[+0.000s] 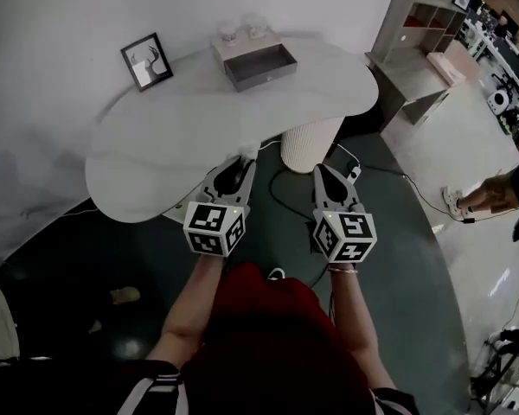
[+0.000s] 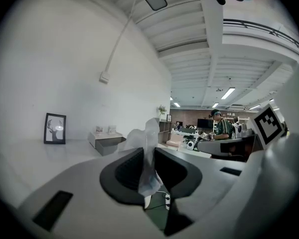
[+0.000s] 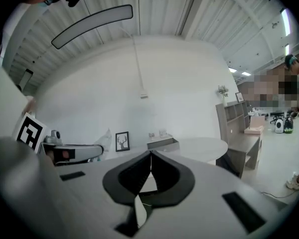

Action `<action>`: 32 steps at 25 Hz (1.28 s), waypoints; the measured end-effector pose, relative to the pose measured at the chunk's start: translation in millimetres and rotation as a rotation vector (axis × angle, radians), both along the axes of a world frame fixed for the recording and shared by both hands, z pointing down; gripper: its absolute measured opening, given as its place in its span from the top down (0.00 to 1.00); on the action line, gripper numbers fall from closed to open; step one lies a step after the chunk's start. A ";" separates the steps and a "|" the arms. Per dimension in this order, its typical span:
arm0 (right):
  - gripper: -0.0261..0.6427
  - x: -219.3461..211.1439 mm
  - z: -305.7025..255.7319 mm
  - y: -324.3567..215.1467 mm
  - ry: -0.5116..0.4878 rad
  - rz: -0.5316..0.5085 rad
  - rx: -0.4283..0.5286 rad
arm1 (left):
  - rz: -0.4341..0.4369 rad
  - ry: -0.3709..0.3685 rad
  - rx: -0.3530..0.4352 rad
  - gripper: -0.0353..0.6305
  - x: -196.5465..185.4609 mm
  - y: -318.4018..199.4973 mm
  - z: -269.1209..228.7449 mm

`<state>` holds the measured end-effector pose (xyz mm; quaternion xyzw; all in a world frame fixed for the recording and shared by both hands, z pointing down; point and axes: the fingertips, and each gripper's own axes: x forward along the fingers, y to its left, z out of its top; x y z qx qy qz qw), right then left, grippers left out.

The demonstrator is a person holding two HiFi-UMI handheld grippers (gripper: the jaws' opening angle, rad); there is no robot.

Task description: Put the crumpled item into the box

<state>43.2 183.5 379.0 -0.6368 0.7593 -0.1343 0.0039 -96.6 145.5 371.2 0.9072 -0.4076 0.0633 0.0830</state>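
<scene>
A crumpled white tissue-like item [image 2: 149, 143] stands pinched between the dark pads of my left gripper [image 2: 148, 156], which is shut on it. In the head view that gripper [image 1: 245, 158] hovers over the near edge of the white table [image 1: 156, 145], the crumpled item [image 1: 252, 148] poking out at its tip. The open grey box [image 1: 260, 66] sits at the table's far side, well ahead of both grippers; it also shows in the left gripper view [image 2: 108, 144] and the right gripper view [image 3: 163, 144]. My right gripper [image 1: 323, 169] hangs beside the left one, shut and empty [image 3: 150, 156].
A framed deer picture [image 1: 147, 61] leans at the table's far left. Two small cups [image 1: 240, 29] stand behind the box. The table's ribbed white pedestal [image 1: 310, 143] and cables lie below the grippers. A shelf unit [image 1: 419, 33] and a person's foot [image 1: 457, 202] are at the right.
</scene>
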 end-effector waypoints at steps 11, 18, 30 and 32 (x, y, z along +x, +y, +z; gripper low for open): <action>0.94 16.7 10.0 -15.0 -0.032 0.001 -0.015 | -0.035 -0.026 -0.024 0.82 6.4 -22.6 12.6; 0.94 18.4 13.0 -56.5 -0.012 0.002 -0.034 | -0.041 -0.013 -0.049 0.82 9.2 -66.7 18.9; 0.94 13.2 32.1 -166.7 0.013 -0.006 -0.097 | -0.037 0.008 -0.106 0.82 10.5 -175.7 36.0; 0.94 10.5 34.2 -182.2 0.018 -0.003 -0.109 | -0.026 0.009 -0.112 0.82 10.5 -190.4 36.6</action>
